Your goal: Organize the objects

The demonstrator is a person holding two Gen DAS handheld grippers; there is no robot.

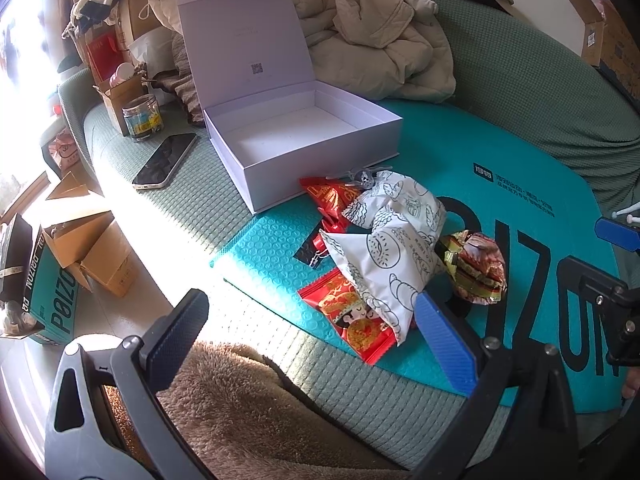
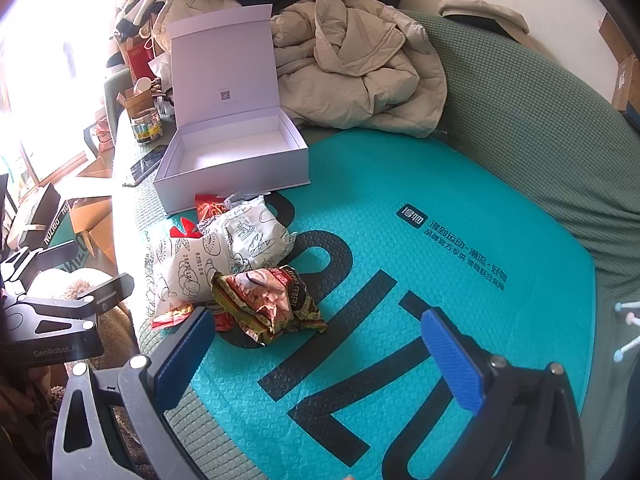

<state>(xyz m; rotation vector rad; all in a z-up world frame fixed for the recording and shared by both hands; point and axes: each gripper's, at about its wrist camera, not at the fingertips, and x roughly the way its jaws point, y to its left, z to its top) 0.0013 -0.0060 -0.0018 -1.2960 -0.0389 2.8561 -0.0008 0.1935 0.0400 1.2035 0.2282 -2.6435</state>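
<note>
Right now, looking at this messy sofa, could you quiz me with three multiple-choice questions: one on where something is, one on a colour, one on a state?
1. Where does the phone lie?
A. inside the white box
B. on the sofa left of the white box
C. on the snack pile

2. What colour is the big mailer bag under the snacks?
A. teal
B. yellow
C. pink

3. How is the white box?
A. lid shut
B. lid up, box full
C. lid up, nothing inside

Answers:
1 B: the phone rests on the green cover beside the box.
2 A: the bubble surface is teal with dark lettering.
3 C: the lid stands upright and the bare floor shows.
</note>
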